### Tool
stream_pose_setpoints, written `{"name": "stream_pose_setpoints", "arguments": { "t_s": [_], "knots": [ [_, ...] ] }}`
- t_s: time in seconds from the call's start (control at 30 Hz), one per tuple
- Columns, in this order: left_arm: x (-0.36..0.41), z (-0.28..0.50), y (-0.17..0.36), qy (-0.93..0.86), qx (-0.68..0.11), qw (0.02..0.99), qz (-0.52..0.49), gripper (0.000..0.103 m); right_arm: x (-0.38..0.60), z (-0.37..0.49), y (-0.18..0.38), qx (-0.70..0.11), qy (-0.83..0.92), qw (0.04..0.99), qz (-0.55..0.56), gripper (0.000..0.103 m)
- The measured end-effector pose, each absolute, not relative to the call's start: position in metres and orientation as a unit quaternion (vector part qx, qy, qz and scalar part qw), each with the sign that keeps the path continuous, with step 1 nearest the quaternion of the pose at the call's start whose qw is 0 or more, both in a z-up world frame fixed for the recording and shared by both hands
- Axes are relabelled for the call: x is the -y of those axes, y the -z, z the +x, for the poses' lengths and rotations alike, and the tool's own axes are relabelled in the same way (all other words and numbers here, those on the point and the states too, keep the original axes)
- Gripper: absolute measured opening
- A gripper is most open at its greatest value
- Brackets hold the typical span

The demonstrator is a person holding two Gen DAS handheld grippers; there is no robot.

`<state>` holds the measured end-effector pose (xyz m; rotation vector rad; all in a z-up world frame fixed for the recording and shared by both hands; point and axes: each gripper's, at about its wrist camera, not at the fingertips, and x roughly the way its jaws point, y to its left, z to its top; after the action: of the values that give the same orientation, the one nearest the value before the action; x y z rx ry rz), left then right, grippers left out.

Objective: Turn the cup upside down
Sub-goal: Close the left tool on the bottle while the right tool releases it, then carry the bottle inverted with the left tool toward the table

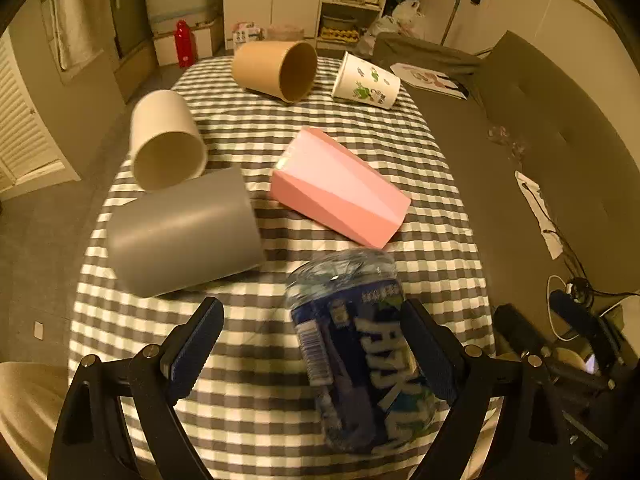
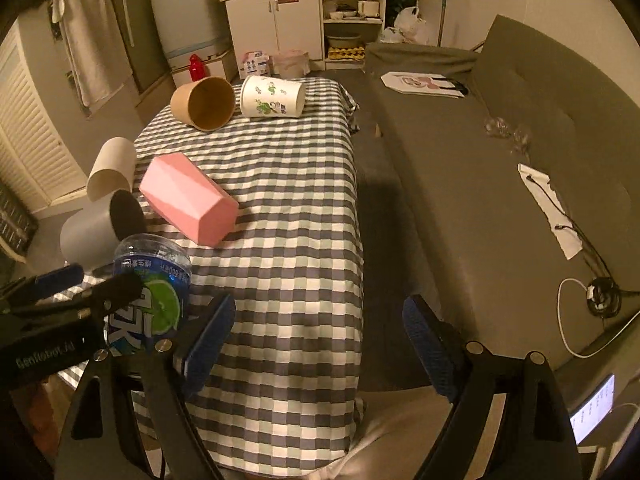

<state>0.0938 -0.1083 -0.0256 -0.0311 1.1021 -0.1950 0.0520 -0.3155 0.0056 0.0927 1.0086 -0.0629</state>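
Note:
Several cups lie on their sides on the checked tablecloth (image 1: 360,152): a grey cup (image 1: 180,236), a cream cup (image 1: 164,140), a brown cup (image 1: 272,70), a printed paper cup (image 1: 366,82) and a pink faceted cup (image 1: 340,188). A clear plastic bottle-cup with a blue label (image 1: 360,360) stands between the fingers of my left gripper (image 1: 316,348). It is tilted, slightly blurred and rests against the right finger. The jaws stand wide apart. My right gripper (image 2: 320,344) hangs open over the table's near right edge, holding nothing. The bottle-cup (image 2: 152,280) and left gripper (image 2: 96,280) show at the lower left of the right wrist view.
A grey sofa (image 2: 460,200) runs along the table's right side, with papers and a cable (image 2: 568,304) on it. White cabinets (image 2: 280,20) and a red bottle (image 2: 195,66) stand beyond the far end. A louvred door (image 2: 28,128) is on the left.

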Motion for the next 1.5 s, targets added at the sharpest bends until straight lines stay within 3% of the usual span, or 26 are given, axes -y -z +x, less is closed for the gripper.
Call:
{"name": "stream_pose_setpoints", "arguments": {
  "t_s": [0.27,0.43,0.5,0.57,1.07,1.3,1.5],
  "knots": [
    [0.114,0.104,0.036,0.132,-0.569,0.811,-0.035,0.092,0.331,0.059,-0.002,-0.479,0.033,0.873,0.084,0.086],
    [0.129,0.102,0.055,0.154,-0.606,0.780,0.026,0.091,0.340,0.060,-0.003,-0.469,0.037,0.876,0.102,0.086],
    [0.129,0.102,0.063,0.159,-0.615,0.772,0.016,0.084,0.343,0.062,-0.003,-0.469,0.040,0.876,0.108,0.086],
    [0.129,0.101,0.067,0.170,-0.619,0.766,-0.005,0.067,0.345,0.062,-0.001,-0.470,0.043,0.874,0.113,0.086],
    [0.118,0.096,0.030,0.137,-0.511,0.848,0.041,0.066,0.342,0.062,0.003,-0.477,0.048,0.871,0.105,0.086],
    [0.108,0.087,0.039,0.112,-0.443,0.889,0.037,0.066,0.335,0.063,0.005,-0.479,0.049,0.871,0.093,0.086],
    [0.102,0.077,0.051,0.121,-0.429,0.894,0.034,0.066,0.331,0.064,0.006,-0.483,0.050,0.870,0.081,0.086]
  ]
}}
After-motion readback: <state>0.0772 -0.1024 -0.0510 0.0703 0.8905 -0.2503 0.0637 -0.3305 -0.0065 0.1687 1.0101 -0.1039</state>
